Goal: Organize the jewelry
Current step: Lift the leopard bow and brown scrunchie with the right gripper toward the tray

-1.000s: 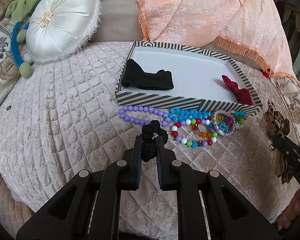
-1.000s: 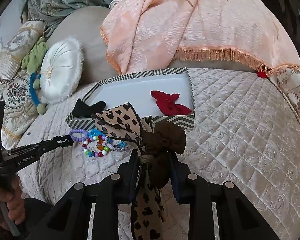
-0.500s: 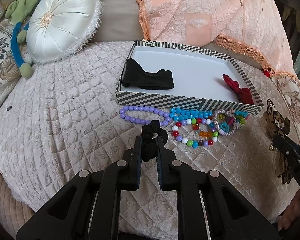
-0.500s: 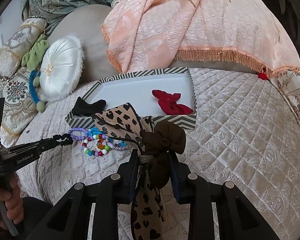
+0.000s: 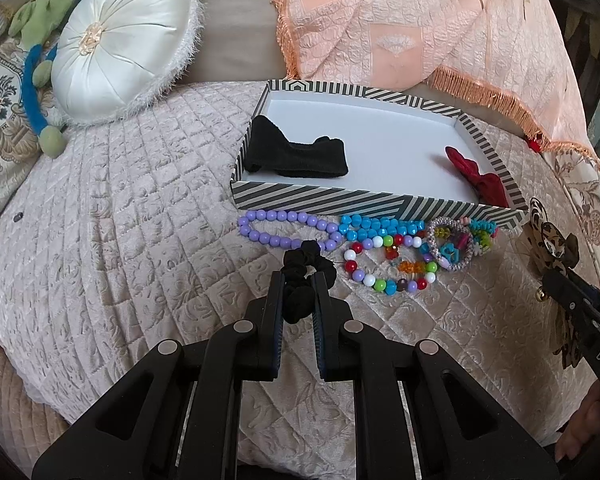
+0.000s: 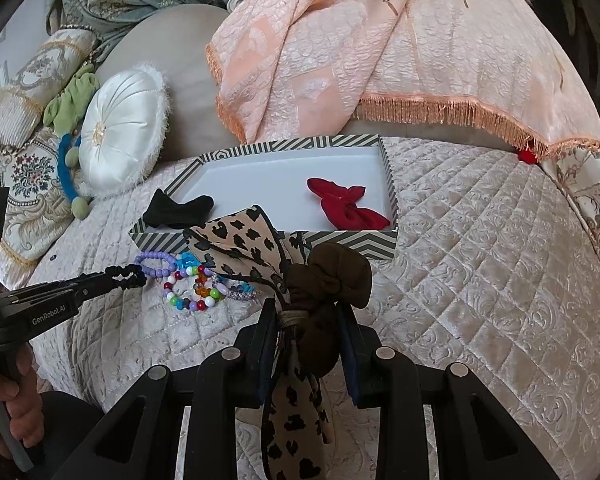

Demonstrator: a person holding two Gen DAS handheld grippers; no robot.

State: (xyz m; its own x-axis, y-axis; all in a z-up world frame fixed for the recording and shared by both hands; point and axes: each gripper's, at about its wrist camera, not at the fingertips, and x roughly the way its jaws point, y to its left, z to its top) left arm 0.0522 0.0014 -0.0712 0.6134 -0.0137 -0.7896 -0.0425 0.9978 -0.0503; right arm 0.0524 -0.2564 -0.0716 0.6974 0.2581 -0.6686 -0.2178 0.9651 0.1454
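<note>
My left gripper (image 5: 299, 282) is shut on a small black scrunchie (image 5: 306, 272), held just above the quilted bed, in front of the bead bracelets (image 5: 380, 248). A brown and leopard-print hair bow (image 6: 300, 280) is pinched in my right gripper (image 6: 308, 312), which is shut on its knot; the bow's ribbon tails hang down between the fingers. A striped tray (image 5: 340, 198) with a white floor holds a black headband (image 5: 296, 152) on its left and a red bow (image 5: 480, 176) on its right. In the right wrist view the left gripper (image 6: 128, 278) appears at the left with the scrunchie.
A white round cushion (image 5: 120, 44) and a green and blue plush toy (image 5: 40, 68) lie at the back left. A peach fringed blanket (image 5: 400, 28) hangs behind the tray. A hand (image 6: 8, 400) grips the left tool's handle. The quilted bedspread (image 6: 480, 260) slopes away on the right.
</note>
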